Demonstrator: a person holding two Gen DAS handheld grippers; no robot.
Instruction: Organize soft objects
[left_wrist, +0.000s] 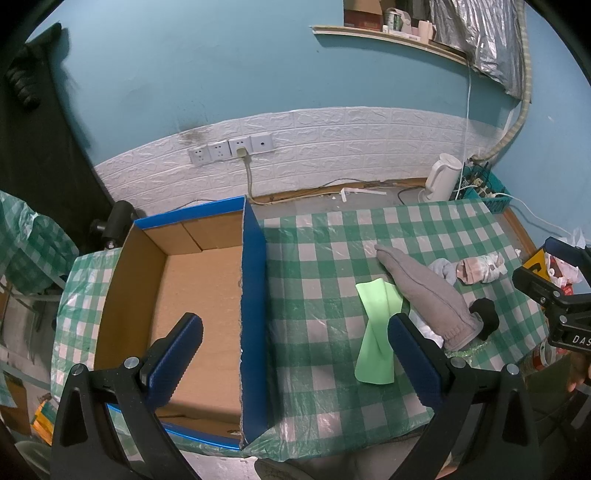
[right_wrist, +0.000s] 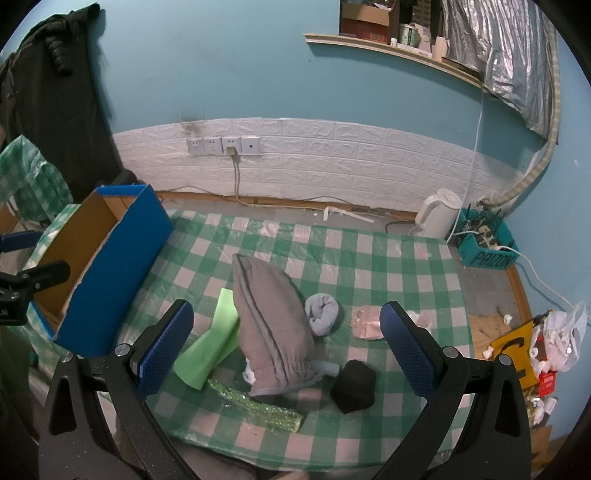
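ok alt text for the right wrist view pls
The right gripper, jaws wide open, hovers over a green checked table above a grey mitten, which lies among a green cloth, a rolled blue sock and a black sock. An empty blue cardboard box stands at left.

Both cameras sit low over the near edge of the checkered table (left_wrist: 332, 229), facing the blue wall. The left wrist view hangs above the cardboard box (left_wrist: 199, 295) at lower left of frame; the right wrist view sits closer over the grey mitten (right_wrist: 271, 325) at centre. Both views share box, mitten, green cloth (left_wrist: 376, 332) and kettle (right_wrist: 437, 214).
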